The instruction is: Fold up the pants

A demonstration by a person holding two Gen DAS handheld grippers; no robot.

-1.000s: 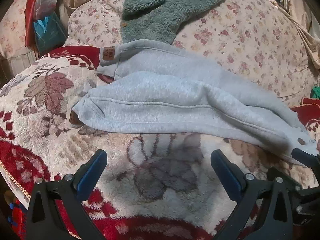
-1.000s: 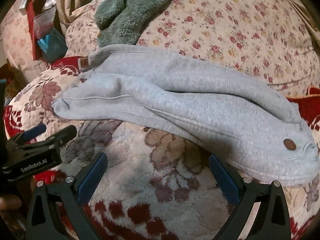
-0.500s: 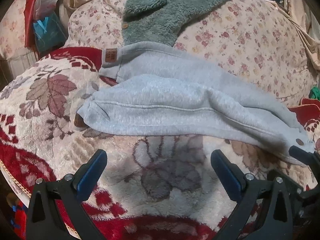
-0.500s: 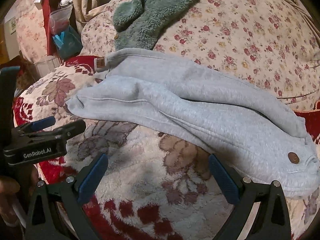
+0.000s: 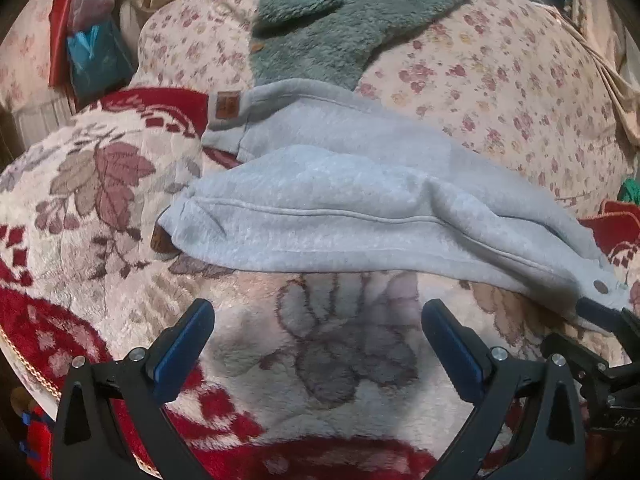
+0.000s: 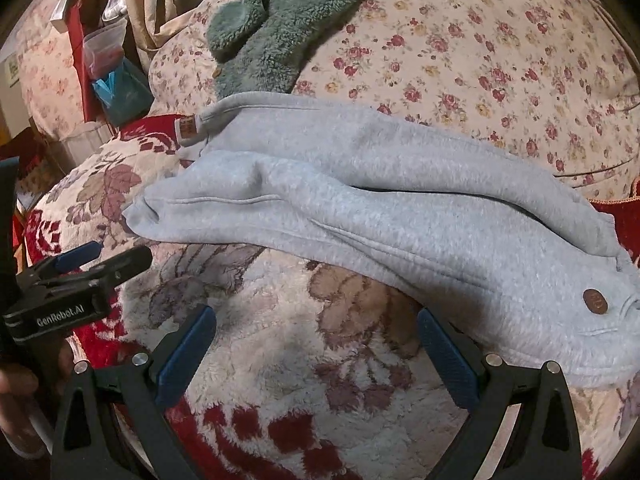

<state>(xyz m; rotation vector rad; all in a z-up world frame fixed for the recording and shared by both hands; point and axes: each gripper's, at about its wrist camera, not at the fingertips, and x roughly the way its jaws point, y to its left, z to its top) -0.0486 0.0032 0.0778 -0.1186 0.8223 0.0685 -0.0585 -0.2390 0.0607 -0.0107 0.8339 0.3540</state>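
Note:
Grey fleece pants [image 5: 340, 216] lie lengthwise on a red and cream flowered blanket [image 5: 100, 208], one leg folded over the other. The leg cuffs point left, one with a brown label [image 5: 226, 105]. The waist end with a brown button [image 6: 595, 301] lies at the right. My left gripper [image 5: 316, 344] is open and empty, hovering over the blanket just in front of the pants. My right gripper [image 6: 316, 344] is open and empty, in front of the pants near the waist. The left gripper also shows in the right wrist view [image 6: 100, 264].
A rose-patterned quilt [image 6: 500, 60] covers the area behind the pants. A green fleece garment [image 5: 340, 28] lies on it at the back. A blue bag [image 5: 96, 56] and red items stand at the far left. A red cushion edge [image 5: 616, 224] is at the right.
Both grippers have drawn slightly back and shifted; the pants lie as before. In the right wrist view the scene slid right and the left gripper shows larger at the left edge.

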